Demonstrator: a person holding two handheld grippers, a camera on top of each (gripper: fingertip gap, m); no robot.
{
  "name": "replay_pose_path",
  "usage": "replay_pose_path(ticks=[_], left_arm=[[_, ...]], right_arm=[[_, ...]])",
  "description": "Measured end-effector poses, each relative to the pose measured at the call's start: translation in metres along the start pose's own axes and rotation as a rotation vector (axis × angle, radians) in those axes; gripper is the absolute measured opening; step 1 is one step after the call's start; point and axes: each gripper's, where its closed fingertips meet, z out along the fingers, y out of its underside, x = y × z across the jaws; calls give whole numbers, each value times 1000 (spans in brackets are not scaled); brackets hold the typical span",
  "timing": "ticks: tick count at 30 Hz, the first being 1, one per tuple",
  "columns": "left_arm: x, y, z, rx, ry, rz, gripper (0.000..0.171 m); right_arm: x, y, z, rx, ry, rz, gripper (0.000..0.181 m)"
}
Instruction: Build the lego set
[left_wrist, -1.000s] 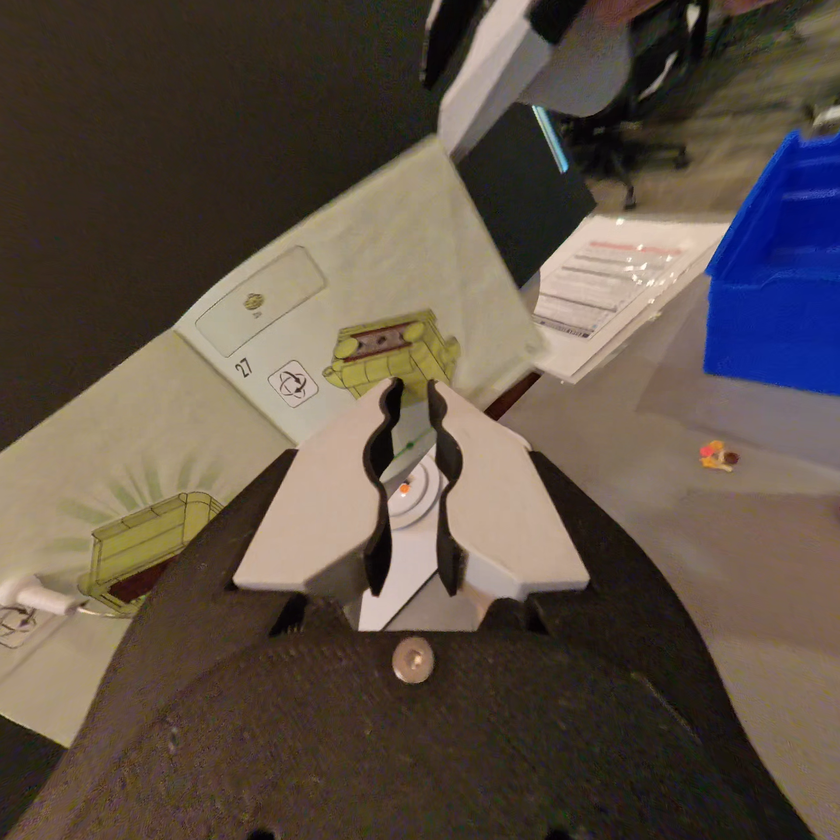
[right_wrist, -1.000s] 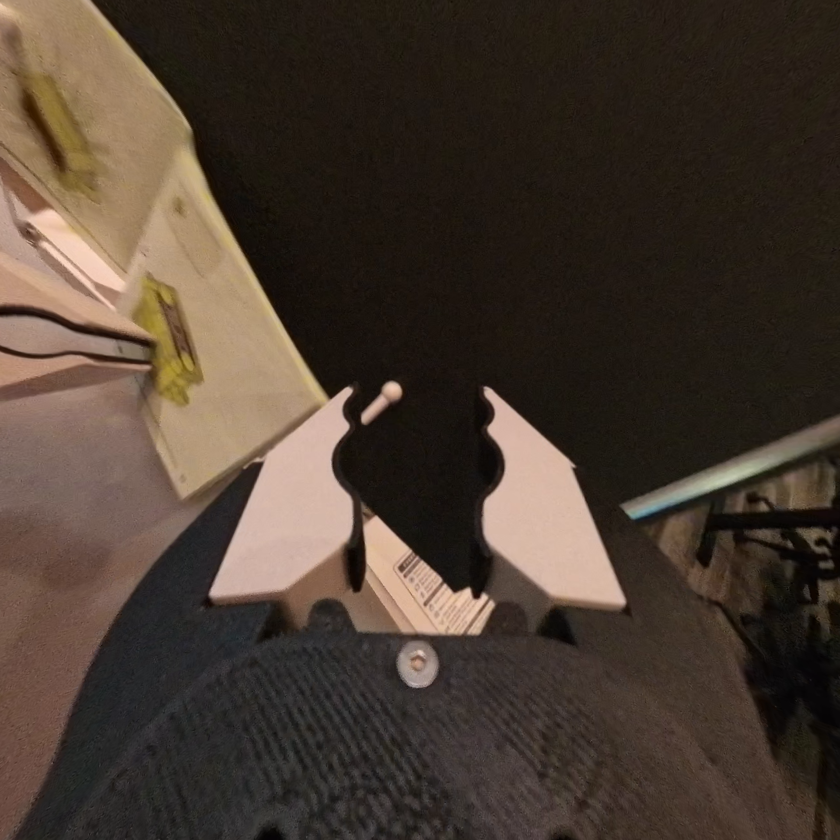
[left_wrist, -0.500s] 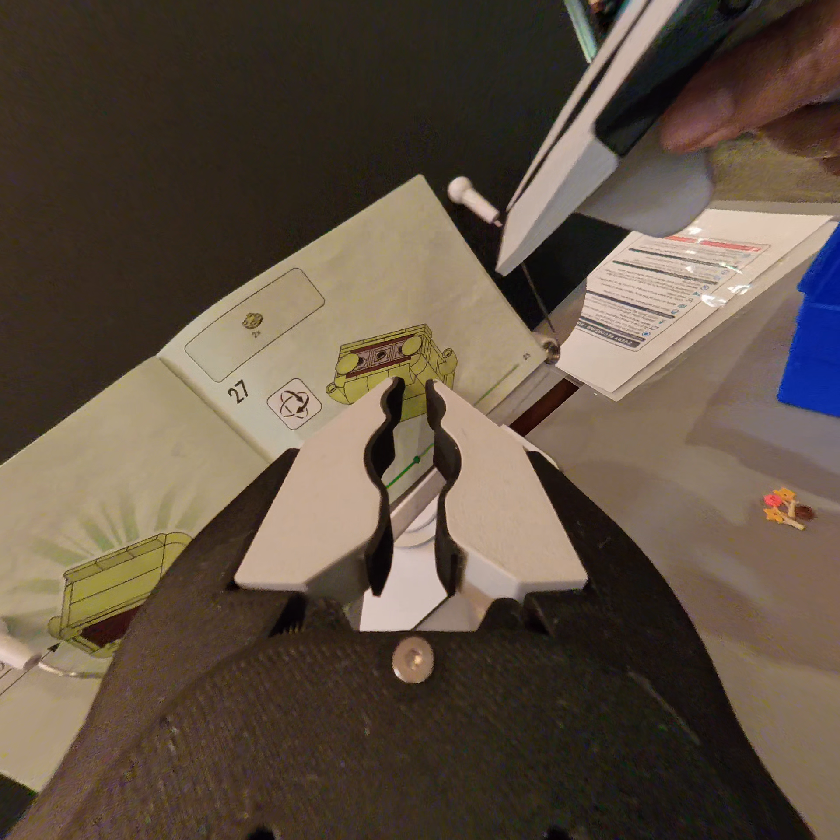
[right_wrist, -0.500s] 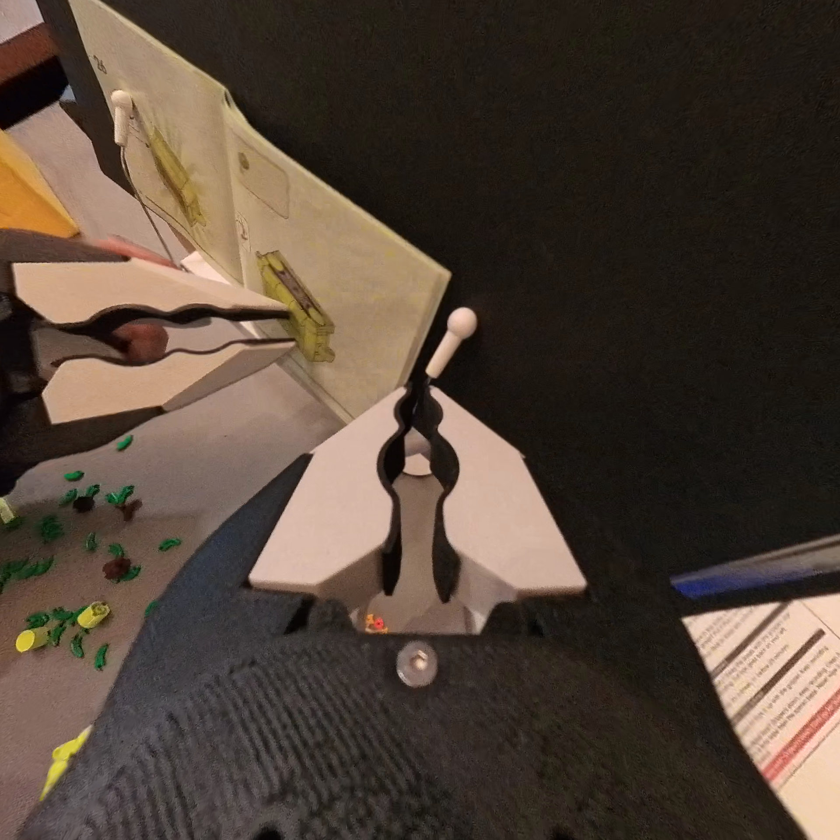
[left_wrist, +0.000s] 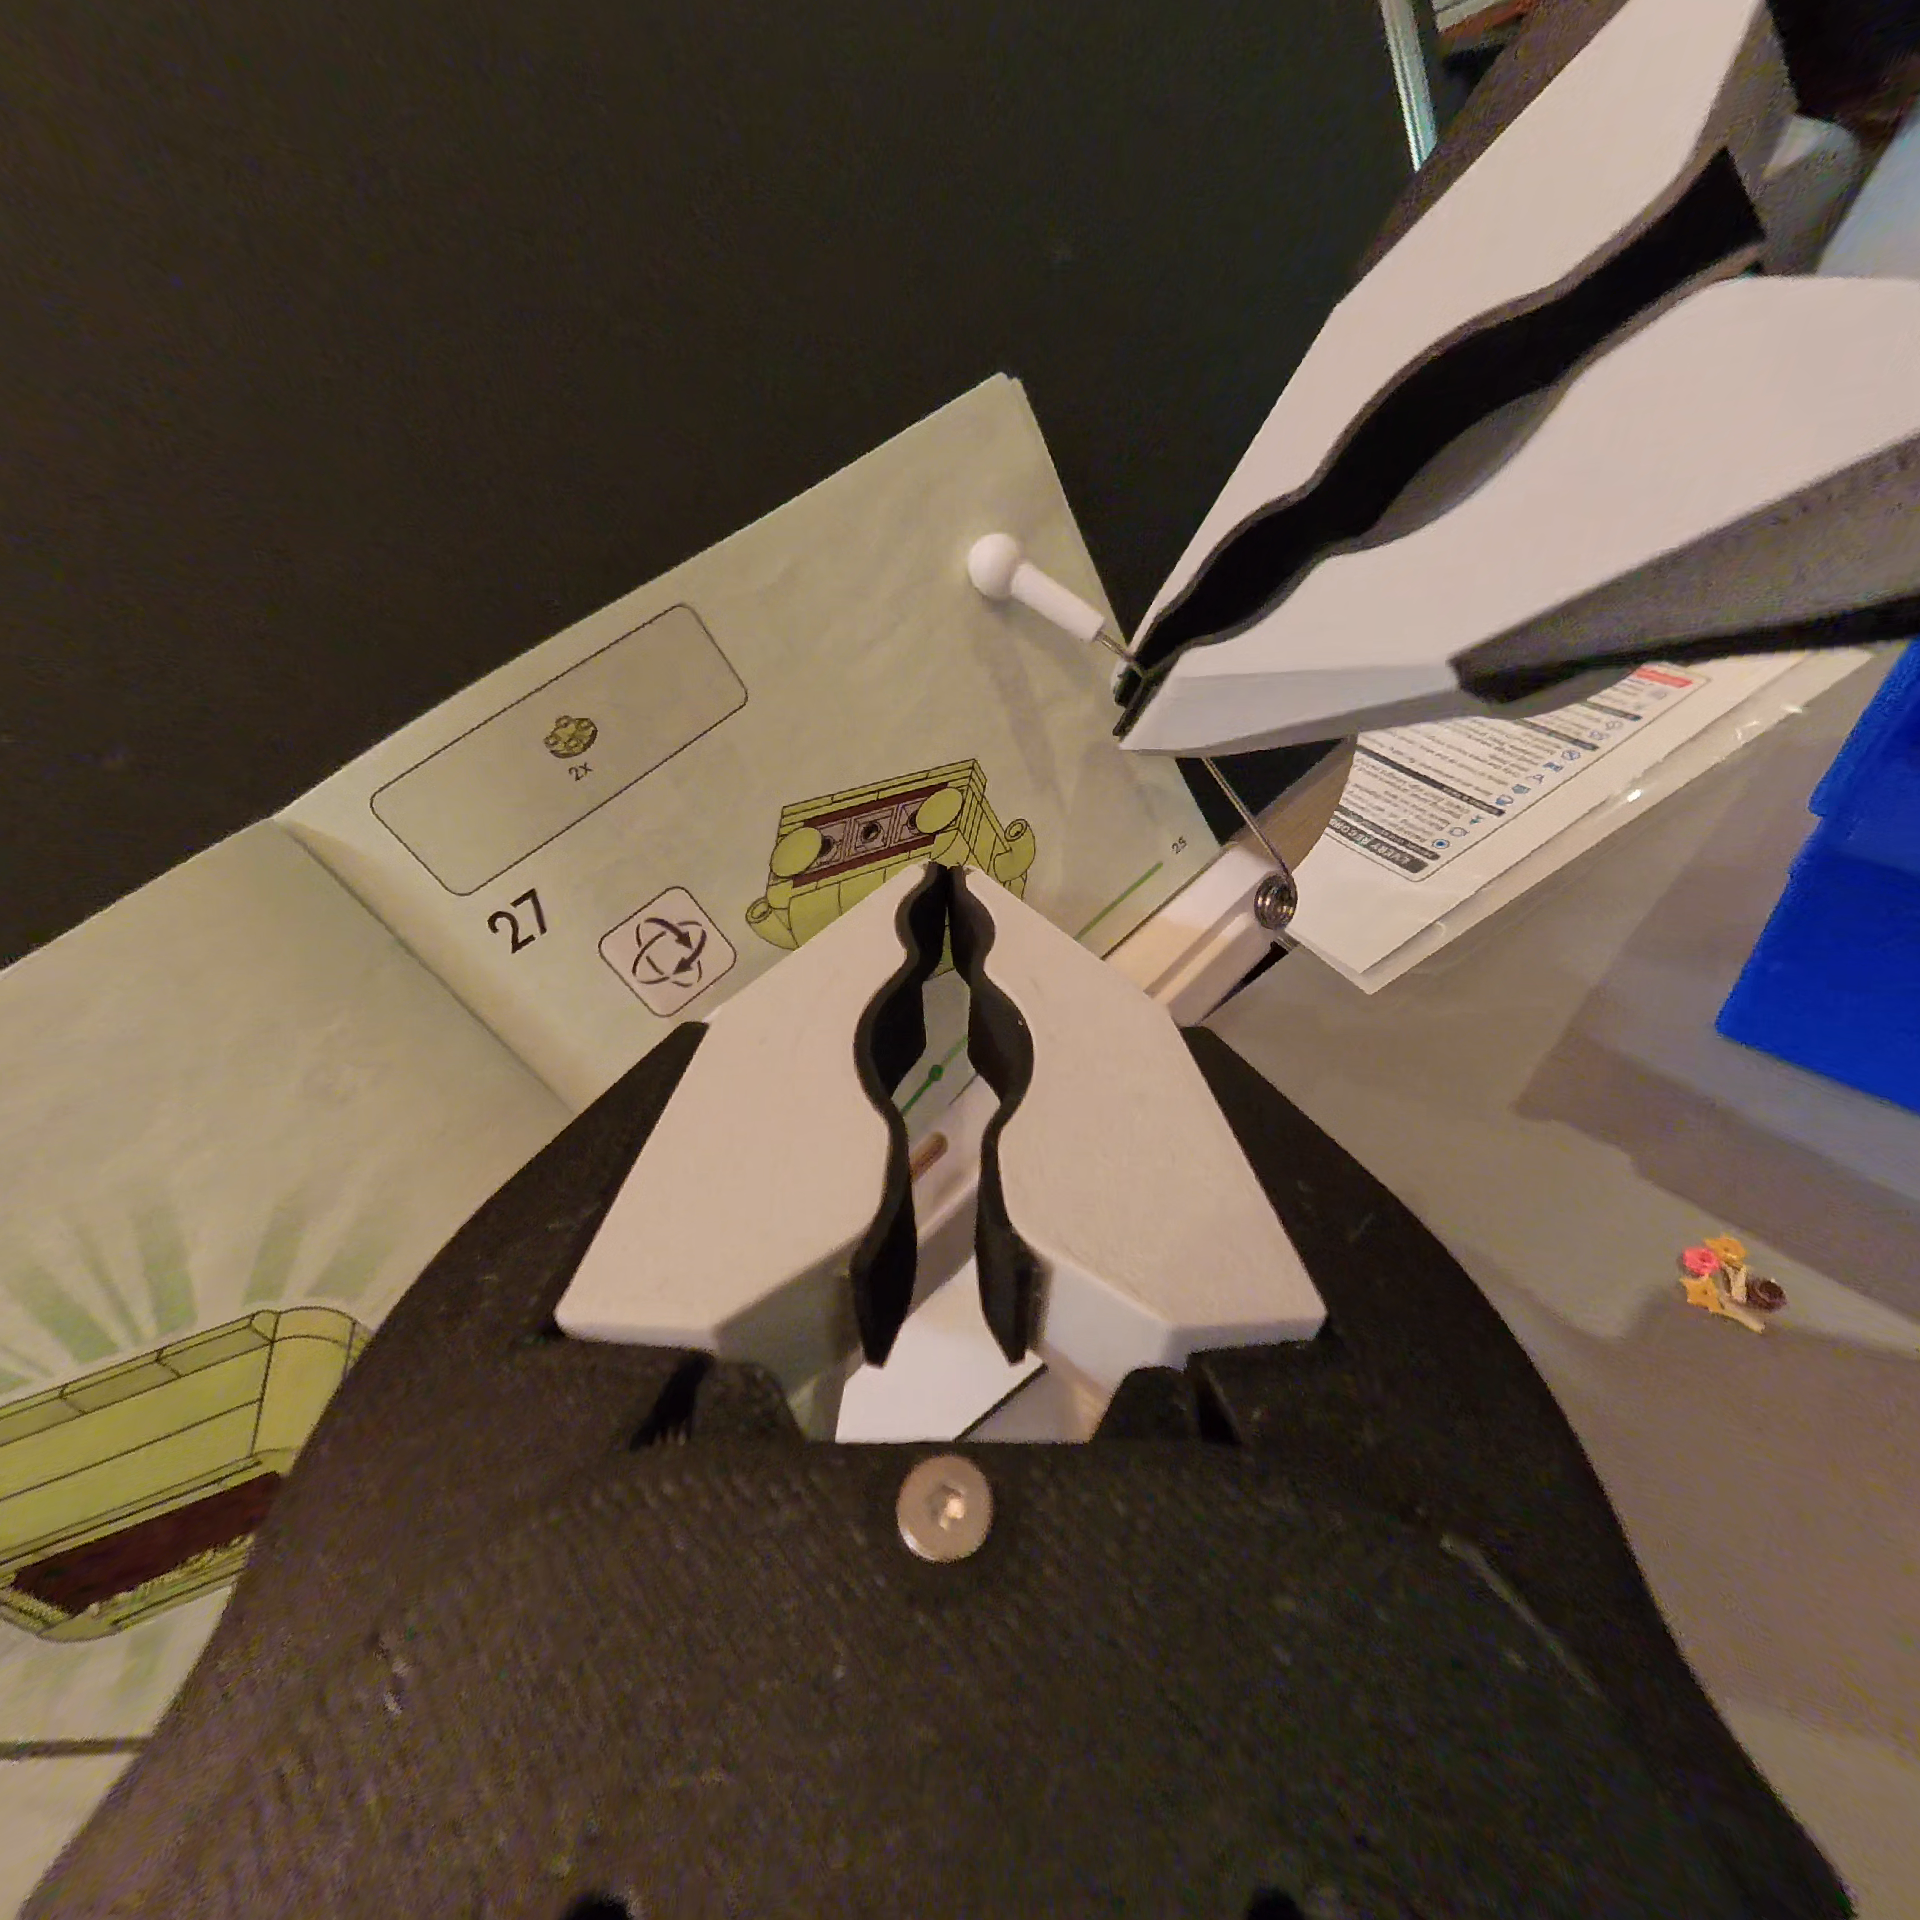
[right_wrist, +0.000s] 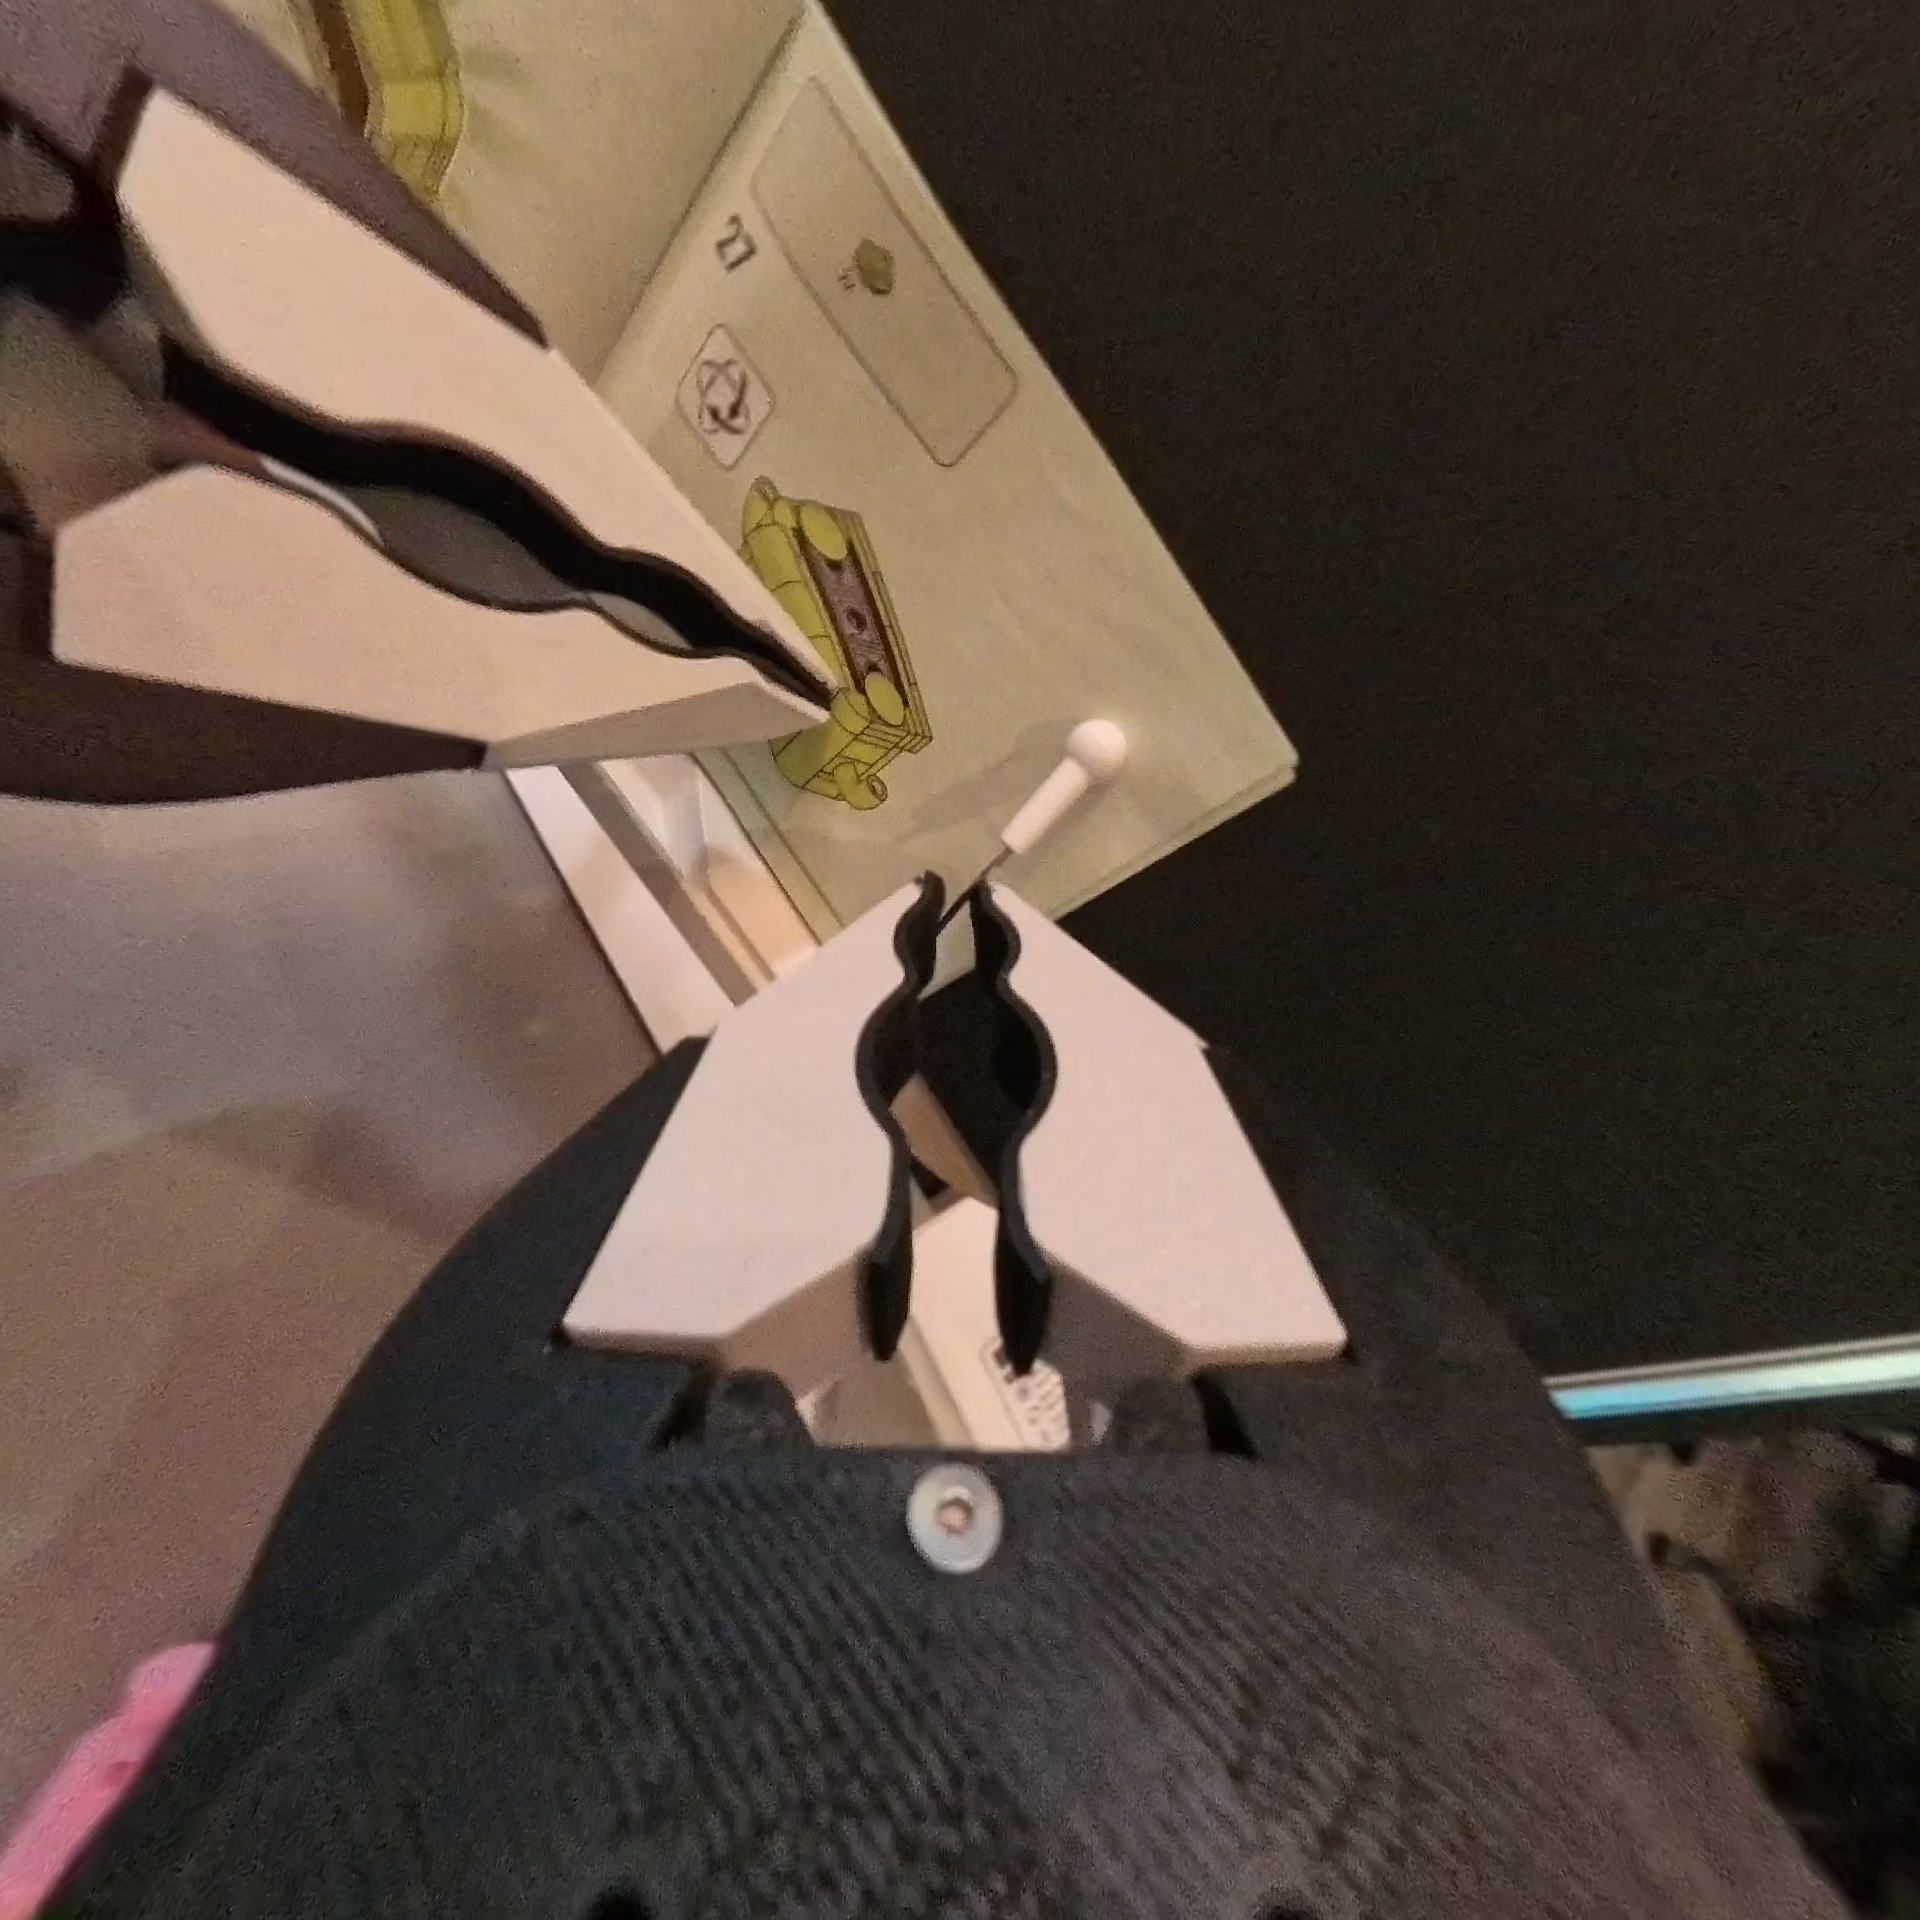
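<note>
- My right tool (right_wrist: 951, 894) is clenched on the thin wire of a page-holder arm (right_wrist: 1070, 784), the white ball-tipped rod of a book stand; its fingertips pinch the wire just below the white sleeve.
- From my left wrist view, that same right tool (left_wrist: 1132, 681) comes in from the upper right, with the ball tip (left_wrist: 995, 564) lying against the upper right corner of the instruction booklet (left_wrist: 665, 790).
- The wire runs down from the tips to a small spring coil (left_wrist: 1274, 900) at the corner of the white stand ledge (left_wrist: 1195, 935).
- My left tool (left_wrist: 948, 875) is pressed together with nothing in it (the tips meet, and only the wavy hollows farther back show a gap). It hovers in front of the lower part of the right-hand page.
- The booklet stands open and tilted back against a black backdrop, showing drawings of a yellow-green sofa.
- To the right, on the grey surface (left_wrist: 1558, 1299), a little cluster of small lego pieces (left_wrist: 1730, 1283) (pink, yellow, brown) lies alone, well apart from the booklet.
- A blue bin (left_wrist: 1839, 935) sits at the right edge, and a printed sheet (left_wrist: 1496, 790) lies beside the stand.
</note>
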Motion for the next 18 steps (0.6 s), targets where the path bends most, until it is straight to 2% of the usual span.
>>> replay_pose_path(ticks=[2, 5, 7, 11, 14, 15, 16, 18], left_arm=[[1, -1, -7, 13, 4, 0, 0], [2, -3, -25, 38, 21, -14, 2], [3, -2, -44, 45, 29, -40, 4], [21, 4, -99, 30, 151, -158, 19], [32, 13, -148, 40, 186, -229, 31], [25, 18, -161, 39, 127, -240, 30], [11, 24, -173, 33, 15, -241, 21], [-11, 29, -196, 47, -173, -216, 12]], right_arm=[[1, 2, -2, -2, -6, 70, 4], [-1, 6, -9, -3, 7, 69, 7], [-5, 7, -21, -10, 10, 68, 24], [-32, -6, -67, 39, -38, 167, 35], [-70, -21, -113, 125, -73, 216, 39], [-85, -25, -127, 159, -73, 219, 40], [-100, -28, -141, 192, -57, 213, 41], [-124, -29, -165, 253, 20, 194, 42]])
